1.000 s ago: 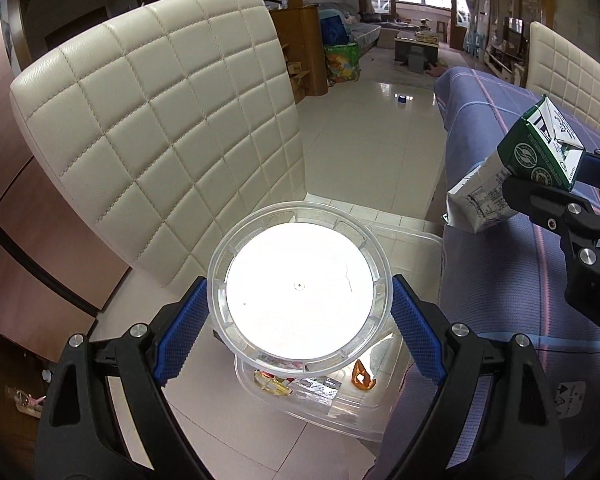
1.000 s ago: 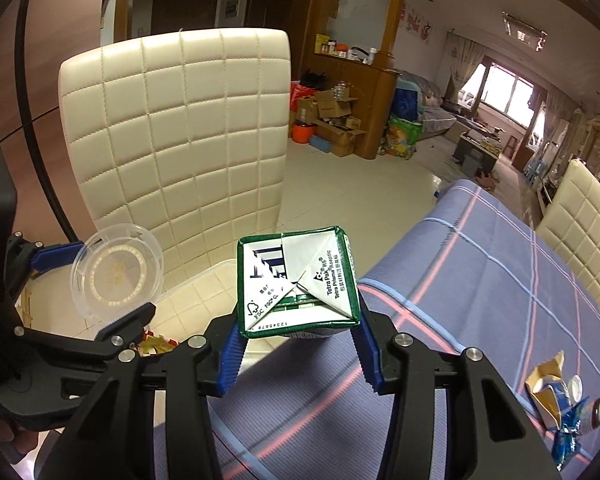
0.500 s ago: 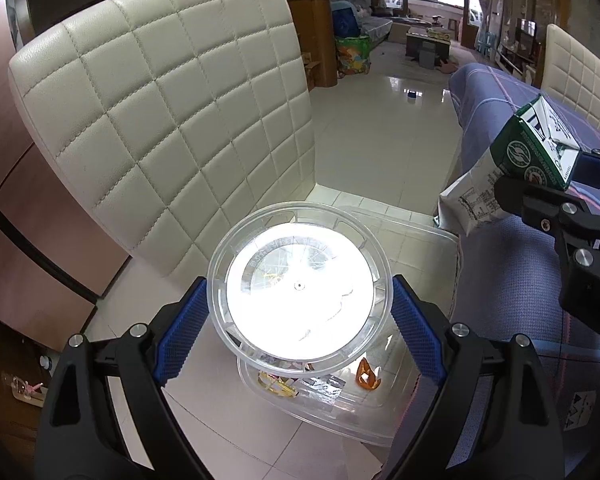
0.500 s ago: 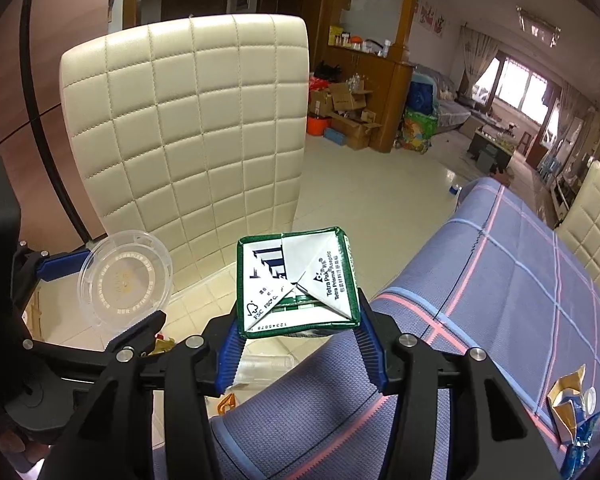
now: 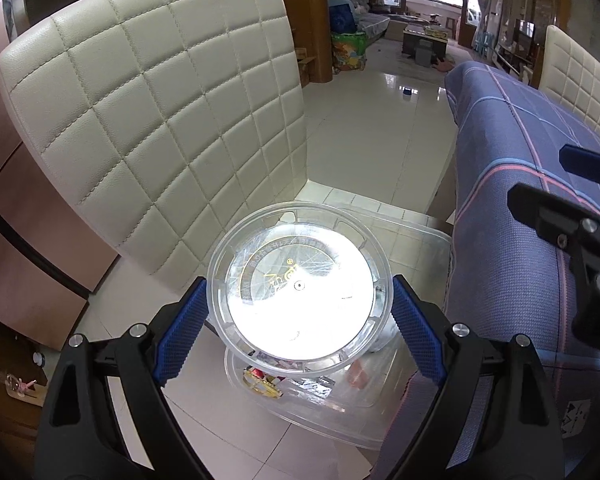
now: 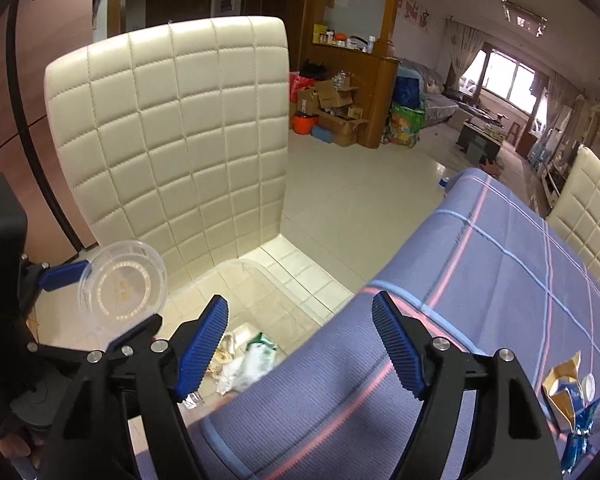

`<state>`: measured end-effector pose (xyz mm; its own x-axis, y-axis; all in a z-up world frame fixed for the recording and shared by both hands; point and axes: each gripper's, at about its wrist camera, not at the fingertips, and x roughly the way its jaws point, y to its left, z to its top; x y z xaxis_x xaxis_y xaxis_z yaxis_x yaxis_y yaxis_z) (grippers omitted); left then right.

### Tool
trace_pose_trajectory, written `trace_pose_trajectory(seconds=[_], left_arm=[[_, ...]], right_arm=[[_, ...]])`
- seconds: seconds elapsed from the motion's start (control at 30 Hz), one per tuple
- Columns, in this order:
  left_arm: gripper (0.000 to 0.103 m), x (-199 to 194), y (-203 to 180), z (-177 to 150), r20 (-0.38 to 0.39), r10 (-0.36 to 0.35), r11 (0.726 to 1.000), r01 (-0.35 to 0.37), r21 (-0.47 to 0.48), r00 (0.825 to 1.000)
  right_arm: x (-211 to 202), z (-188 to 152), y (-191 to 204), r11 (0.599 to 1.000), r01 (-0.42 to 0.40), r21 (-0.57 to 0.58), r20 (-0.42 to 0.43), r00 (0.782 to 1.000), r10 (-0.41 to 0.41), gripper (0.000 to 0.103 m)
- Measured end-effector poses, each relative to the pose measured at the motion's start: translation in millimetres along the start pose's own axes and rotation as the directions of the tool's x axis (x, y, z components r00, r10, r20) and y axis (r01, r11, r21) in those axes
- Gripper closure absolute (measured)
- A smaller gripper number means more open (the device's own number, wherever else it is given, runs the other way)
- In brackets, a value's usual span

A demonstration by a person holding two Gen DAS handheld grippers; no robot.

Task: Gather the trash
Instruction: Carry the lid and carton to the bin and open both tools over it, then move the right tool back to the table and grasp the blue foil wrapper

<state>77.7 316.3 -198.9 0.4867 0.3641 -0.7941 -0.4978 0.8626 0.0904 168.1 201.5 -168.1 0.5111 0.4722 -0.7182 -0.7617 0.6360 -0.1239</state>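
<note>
The green-and-white carton that sat between my right gripper's pads half a second ago is gone from them; it now lies blurred in the clear plastic bin on the floor, among crumpled wrappers. My right tongs stand spread wide with nothing between the blue pads. My left gripper is clenched on the clear round lid, pads pressing its rim on both sides, just as in the earlier frames. The lid hangs above the bin, and through it I see printed gold lettering and fine scratches; glare whitens its lower half.

The bin sits on pale glossy floor tiles between a cream quilted chair and the table draped in a blue cloth with pink and light-blue stripes. On that cloth, at the right edge of my right wrist view, lies more trash: a torn gold-and-blue wrapper and a white cap beside it. Beyond, a second cream chair, cardboard boxes against a wooden cabinet, and a bright window.
</note>
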Motion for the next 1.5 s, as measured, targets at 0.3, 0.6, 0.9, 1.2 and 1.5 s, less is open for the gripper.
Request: trace_pose_trajectory(seconds=[0.3,0.6,0.9,1.2,1.5], left_arm=[[0.015,6,-17,3,-0.010,-0.035,0.999,0.036,0.029,0.999],[0.003,10,-14,9,-0.044,-0.033,0.999,0.033,-0.001,0.999],[0.003,8,-9,8,-0.065,-0.056,0.998,0.054,-0.037,0.996],[0.003,-16,-20,13,-0.033,-0.060,0.998,0.060,-0.015,0.998],[0.003,-47,-74,22,0.005,-0.134,0.990,0.133,0.043,0.991]], right_arm=[[-2,-9,-21,0.998,0.026,0.054,-0.020,0.999,-0.025,0.030],[-4,-12,-36,0.994,0.001,0.108,-0.037,0.999,0.003,0.030],[-8,-21,-38,0.994,0.002,0.106,-0.047,0.999,0.003,0.030],[-28,-31,-50,0.992,0.045,0.120,-0.037,0.998,-0.041,0.030],[-71,-70,-95,0.972,0.152,0.177,-0.024,0.988,-0.151,0.030]])
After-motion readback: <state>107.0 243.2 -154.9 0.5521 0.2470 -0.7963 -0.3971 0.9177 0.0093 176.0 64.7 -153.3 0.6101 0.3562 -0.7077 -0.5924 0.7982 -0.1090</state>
